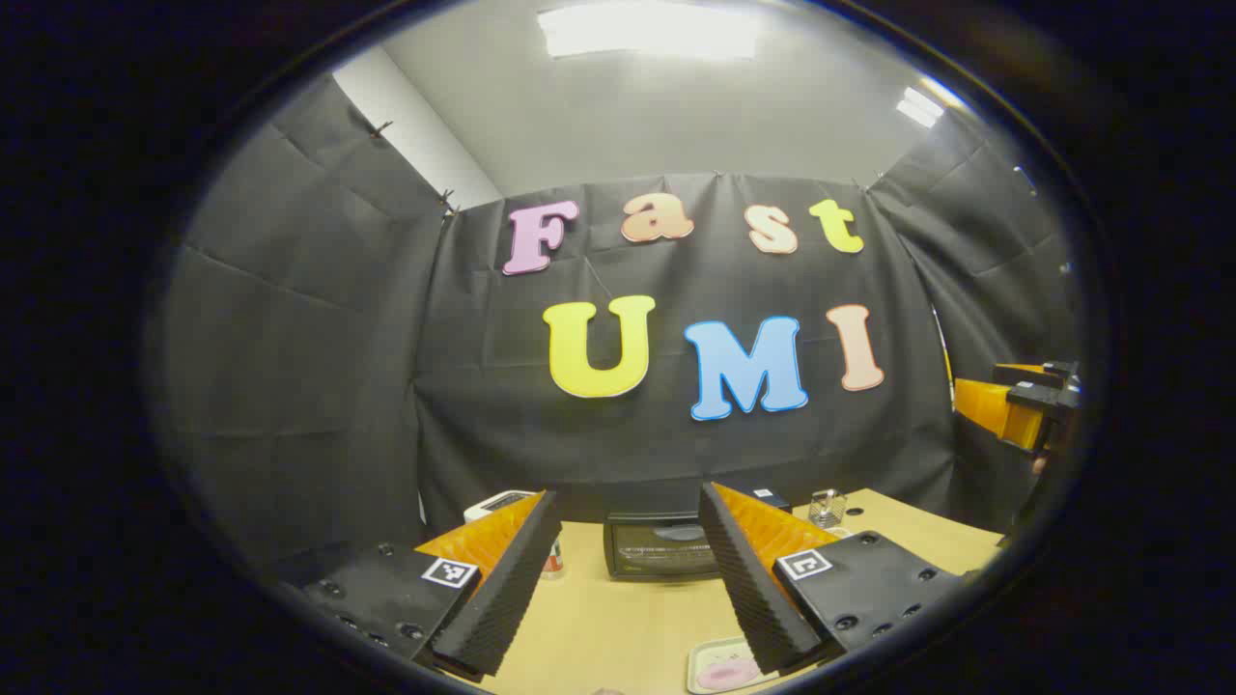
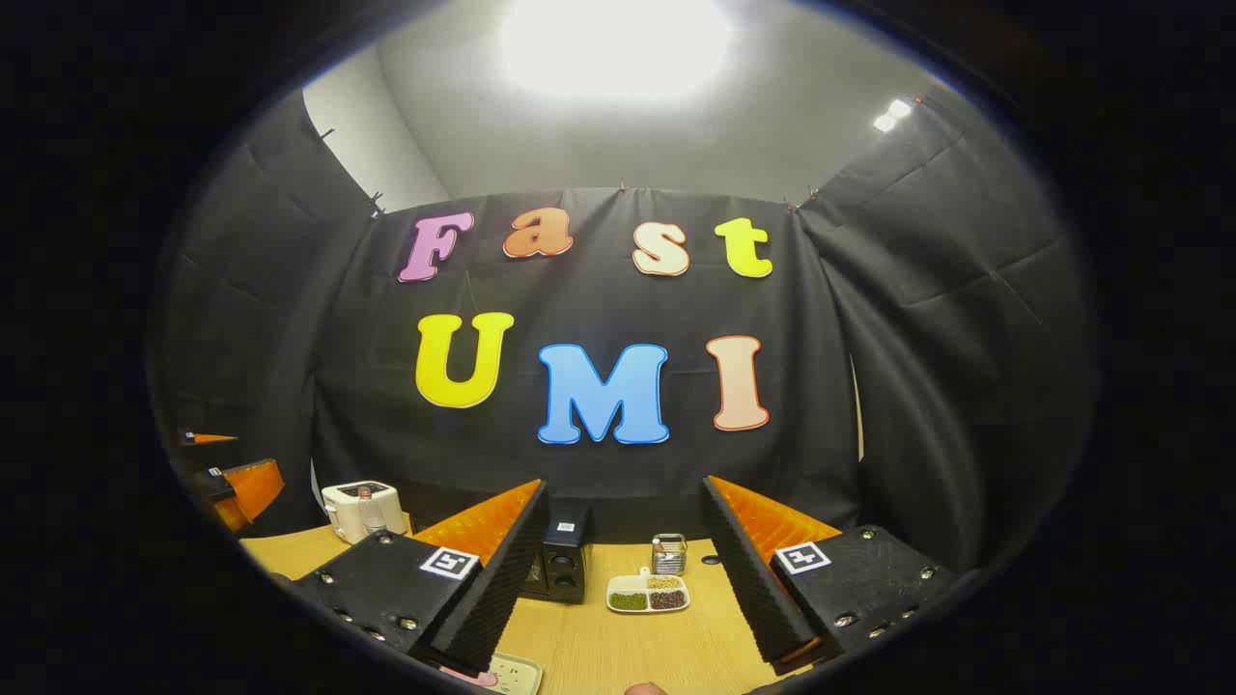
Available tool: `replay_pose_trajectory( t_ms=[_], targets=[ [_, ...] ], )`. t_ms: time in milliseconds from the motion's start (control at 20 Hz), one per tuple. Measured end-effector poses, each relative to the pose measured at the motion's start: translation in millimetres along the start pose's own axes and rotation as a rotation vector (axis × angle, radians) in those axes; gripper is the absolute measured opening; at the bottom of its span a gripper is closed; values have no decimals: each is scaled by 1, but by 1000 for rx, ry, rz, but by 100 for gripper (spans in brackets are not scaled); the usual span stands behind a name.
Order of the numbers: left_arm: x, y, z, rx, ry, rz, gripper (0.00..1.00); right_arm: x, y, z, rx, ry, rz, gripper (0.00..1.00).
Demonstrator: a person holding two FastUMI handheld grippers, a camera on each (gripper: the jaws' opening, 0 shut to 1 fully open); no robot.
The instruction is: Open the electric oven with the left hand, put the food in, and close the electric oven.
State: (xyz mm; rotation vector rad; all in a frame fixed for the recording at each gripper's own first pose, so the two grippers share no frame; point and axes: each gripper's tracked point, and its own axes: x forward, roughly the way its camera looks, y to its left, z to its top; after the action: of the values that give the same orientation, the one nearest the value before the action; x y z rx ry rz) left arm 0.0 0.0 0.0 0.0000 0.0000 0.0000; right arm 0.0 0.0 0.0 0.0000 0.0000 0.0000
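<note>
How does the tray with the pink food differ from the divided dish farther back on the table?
The tray holds one pink food item in a single well; the divided dish has three compartments with green, dark and pale fillings. The tray lies at the near edge of the table; the dish sits farther back. Both are pale, shallow and lie flat.

Black cloth walls point(image 1: 319, 367), bright ceiling light point(image 1: 647, 29), wooden table point(image 1: 618, 618).

The table point(image 1: 618, 627) looked like pale, matt wood. The electric oven point(image 1: 660, 545) had a dark, glossy glass door. A toaster point(image 2: 361, 510) appeared smooth white plastic, and the small basket point(image 2: 668, 554) shiny metal wire.
</note>
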Motion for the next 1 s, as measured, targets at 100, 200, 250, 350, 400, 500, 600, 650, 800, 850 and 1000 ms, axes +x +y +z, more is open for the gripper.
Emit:
replay_pose_trajectory(
  t_ms=[100,200,250,350,400,500,600,650,800,850,1000],
  targets=[
    [-4,-4,1,-2,-3,-3,100,-1,-3,0,11,4,-2,96],
    [-7,-5,5,-4,-10,1,100,-4,-8,1,8,1,-5,96],
    [-9,-6,8,-6,-16,2,100,-5,-9,2,3,-5,-2,96],
    [-14,-9,9,-9,-24,7,100,-7,-12,2,-9,-10,3,96],
    [-16,-11,9,-12,-23,8,100,-8,-13,1,-13,-7,7,96],
    [-18,-17,7,-14,-18,13,91,-12,-16,-1,-15,-8,15,96],
    [-20,-22,9,-15,-27,18,100,-13,-22,-3,-26,-12,18,96],
    [-20,-26,8,-17,-28,18,100,-14,-24,-7,-35,-8,21,96],
    [-17,-38,1,-22,-11,21,100,-16,-34,-14,-42,-1,32,96],
    [-13,-42,-1,-25,-7,25,99,-17,-38,-16,-42,-2,36,96],
    [-1,-54,-6,-29,2,27,100,-18,-47,-27,-45,8,60,96]
  ],
)
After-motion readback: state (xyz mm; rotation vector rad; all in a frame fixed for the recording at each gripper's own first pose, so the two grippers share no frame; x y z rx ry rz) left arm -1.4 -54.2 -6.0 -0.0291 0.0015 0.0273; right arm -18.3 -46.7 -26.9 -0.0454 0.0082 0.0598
